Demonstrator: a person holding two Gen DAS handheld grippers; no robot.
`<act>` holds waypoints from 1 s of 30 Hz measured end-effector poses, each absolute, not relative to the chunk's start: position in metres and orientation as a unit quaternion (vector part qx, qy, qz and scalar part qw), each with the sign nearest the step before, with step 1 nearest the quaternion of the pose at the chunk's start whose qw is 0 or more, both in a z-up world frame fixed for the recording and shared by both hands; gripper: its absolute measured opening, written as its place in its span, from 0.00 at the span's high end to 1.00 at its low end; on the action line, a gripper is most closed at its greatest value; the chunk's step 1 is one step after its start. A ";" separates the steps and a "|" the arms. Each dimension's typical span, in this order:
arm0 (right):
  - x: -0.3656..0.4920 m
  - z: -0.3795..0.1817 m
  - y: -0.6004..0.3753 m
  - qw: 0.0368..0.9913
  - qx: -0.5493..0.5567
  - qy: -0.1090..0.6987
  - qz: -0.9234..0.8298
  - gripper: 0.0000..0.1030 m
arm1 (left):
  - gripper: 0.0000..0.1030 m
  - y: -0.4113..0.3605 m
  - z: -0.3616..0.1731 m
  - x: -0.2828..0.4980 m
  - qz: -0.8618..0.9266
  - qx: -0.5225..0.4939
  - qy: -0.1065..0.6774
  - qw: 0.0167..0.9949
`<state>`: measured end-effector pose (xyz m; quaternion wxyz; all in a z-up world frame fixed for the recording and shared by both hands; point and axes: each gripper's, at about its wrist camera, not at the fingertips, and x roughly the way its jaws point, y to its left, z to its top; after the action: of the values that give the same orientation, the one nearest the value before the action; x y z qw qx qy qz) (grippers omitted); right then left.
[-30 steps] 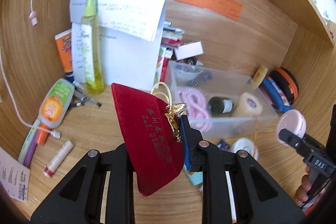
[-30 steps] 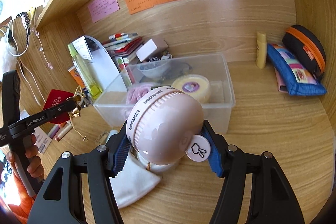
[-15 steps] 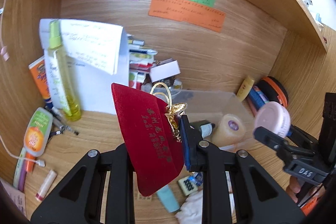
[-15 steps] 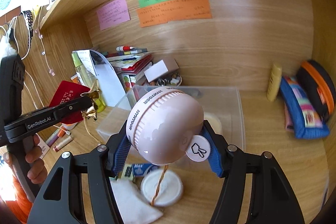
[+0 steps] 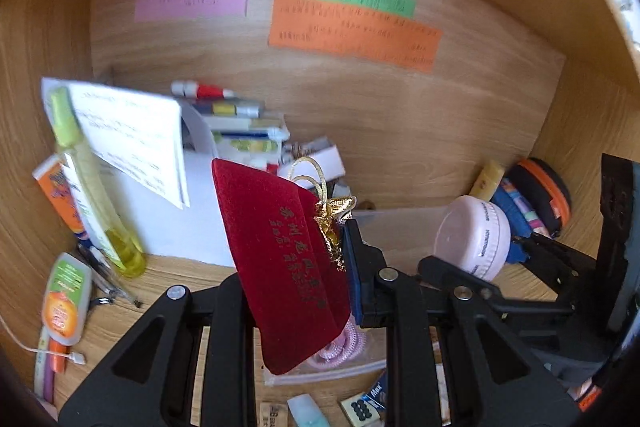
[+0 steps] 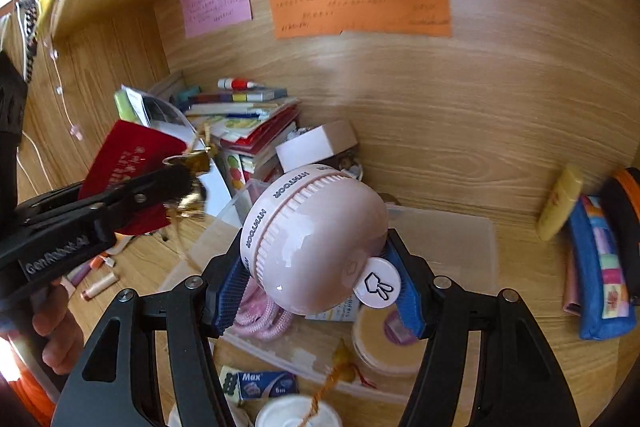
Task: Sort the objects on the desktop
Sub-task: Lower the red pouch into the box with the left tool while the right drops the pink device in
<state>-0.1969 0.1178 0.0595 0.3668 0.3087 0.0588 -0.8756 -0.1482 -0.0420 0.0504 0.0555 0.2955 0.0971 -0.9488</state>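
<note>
Two tongs are up over the bench, each gripping something. The left tongs (image 5: pixel 344 267) are clamped tight on a red velvet pouch (image 5: pixel 276 259) with gold characters printed down its face and a gold cord at its mouth; the pouch hangs tilted in the air. The right tongs (image 6: pixel 316 279) pinch a pink round device (image 6: pixel 316 247) between blue pads, its rim marked "HYMTOOR", with a white round tag bearing a hand symbol. "GenRobot.AI" is printed on the left tool's side in the right wrist view. Just below lies a clear plastic box (image 6: pixel 460 239) holding a pink coiled cord (image 6: pixel 260 319) and a roll of tape (image 6: pixel 384 343). In front of the box sits a small blue "Max" box (image 6: pixel 260 383). Pink, green and orange notes (image 6: pixel 360 7) are stuck on the back wall, their handwriting too blurred to read.
</note>
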 end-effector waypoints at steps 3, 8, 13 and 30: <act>-0.199 0.045 0.111 0.376 0.323 0.060 -0.867 0.42 | 0.78 -0.043 0.032 -0.165 -0.940 0.321 0.095 0.061; -0.195 0.024 0.100 0.370 0.334 0.101 -0.861 0.42 | 0.78 -0.041 0.009 -0.178 -0.929 0.353 0.094 0.053; -0.192 0.013 0.091 0.374 0.343 0.121 -0.853 0.42 | 0.78 -0.038 0.001 -0.177 -0.926 0.365 0.083 0.055; -0.188 0.006 0.085 0.364 0.337 0.146 -0.856 0.38 | 0.34 -0.038 0.013 -0.166 -0.938 0.337 0.073 0.045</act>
<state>-0.1885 0.0852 0.0065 0.3643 0.3366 0.1458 -0.8560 -0.1660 -0.0383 0.0129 0.0450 0.3372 0.0726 -0.9375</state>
